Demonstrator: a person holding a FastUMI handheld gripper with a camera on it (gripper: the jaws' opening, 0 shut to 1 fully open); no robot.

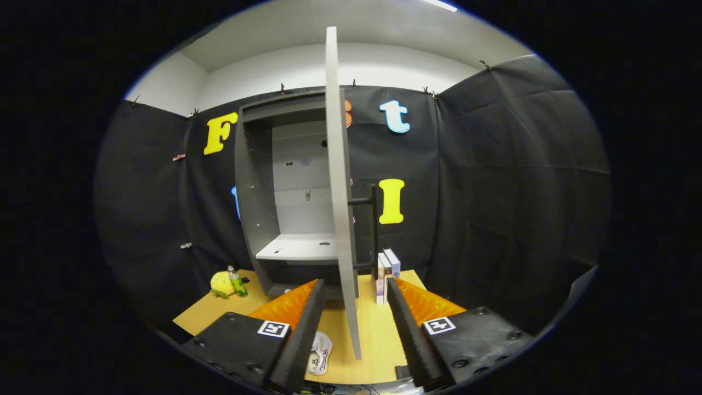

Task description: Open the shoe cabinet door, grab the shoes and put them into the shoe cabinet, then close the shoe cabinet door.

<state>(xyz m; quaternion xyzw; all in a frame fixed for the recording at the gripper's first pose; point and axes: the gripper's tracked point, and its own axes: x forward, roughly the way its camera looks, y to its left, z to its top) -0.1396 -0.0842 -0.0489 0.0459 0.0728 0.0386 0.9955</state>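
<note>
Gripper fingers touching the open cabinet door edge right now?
Apart. The gripper view shows the door edge-on between the open gripper's fingers, with bare tabletop visible on both sides of it.

Operator: From where does the gripper view look?

Technician: You look forward along the two fingers of the gripper [355, 285], from above the wooden table [378, 334]. The fingers stand apart, touching nothing.

Operator: Which way does it face?

Technician: Toward the shoe cabinet [263, 186] at the back of the table. The cabinet's open door [339, 181] stands edge-on to you, ahead of the gap between the fingers.

Operator: How near is it?

Technician: The door's lower corner sits between the fingers, close to the camera. The cabinet body stands beyond the fingertips; the booth wall [493, 181] lies behind it.
</note>
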